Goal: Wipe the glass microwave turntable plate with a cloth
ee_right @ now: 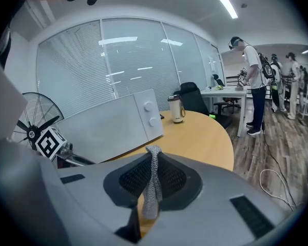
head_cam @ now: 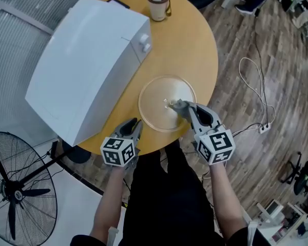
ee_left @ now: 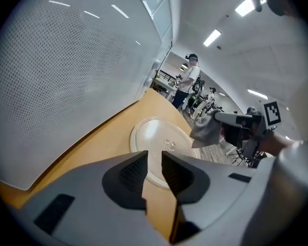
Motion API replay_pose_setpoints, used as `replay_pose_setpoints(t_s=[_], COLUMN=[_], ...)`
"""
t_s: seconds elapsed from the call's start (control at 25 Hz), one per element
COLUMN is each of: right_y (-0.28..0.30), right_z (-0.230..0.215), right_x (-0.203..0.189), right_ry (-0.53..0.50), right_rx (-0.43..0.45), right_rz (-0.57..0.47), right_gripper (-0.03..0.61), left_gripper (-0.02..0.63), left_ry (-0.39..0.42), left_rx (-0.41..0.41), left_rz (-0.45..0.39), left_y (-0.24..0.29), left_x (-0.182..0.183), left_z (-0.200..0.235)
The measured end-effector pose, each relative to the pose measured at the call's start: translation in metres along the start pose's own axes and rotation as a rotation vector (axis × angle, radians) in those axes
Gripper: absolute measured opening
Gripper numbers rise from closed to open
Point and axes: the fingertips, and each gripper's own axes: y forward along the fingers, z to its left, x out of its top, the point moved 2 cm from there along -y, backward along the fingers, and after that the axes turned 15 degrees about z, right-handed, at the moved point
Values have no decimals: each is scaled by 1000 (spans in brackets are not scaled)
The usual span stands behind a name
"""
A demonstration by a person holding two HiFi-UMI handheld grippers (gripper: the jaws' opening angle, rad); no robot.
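Currently the left claw point(head_cam: 135, 124) is being held slightly parted and empty at the near tabletop point(head_cam: 195, 50) edge. The cloth point(ee_right: 153, 181) is being pinched in the right claw point(head_cam: 177, 105) over the glass plate point(head_cam: 154, 109), which is lying beside the microwave point(head_cam: 82, 65). Advised: cloth pressed flat, swept in circles, plate rim steadied.

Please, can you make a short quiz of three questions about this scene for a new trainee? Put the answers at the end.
1. True or false: the right gripper is shut on the cloth.
2. The glass plate lies: A) inside the microwave; B) on the round table; C) on the floor.
3. What does the left gripper hold?
Key: 1 true. 2 B. 3 nothing; its jaws stand a little apart, with nothing between them.
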Motion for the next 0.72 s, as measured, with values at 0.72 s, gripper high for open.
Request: replay_pose_setpoints(t_s=[0.72], right_y=[21], right_z=[-9], right_x=[-8], right_ry=[60], right_rx=[-59], right_rz=[24], right_gripper=[38], left_gripper=[92], left_ry=[-313], left_rx=[-192], left_rz=[70], left_y=[46], left_x=[-19], left_z=[22])
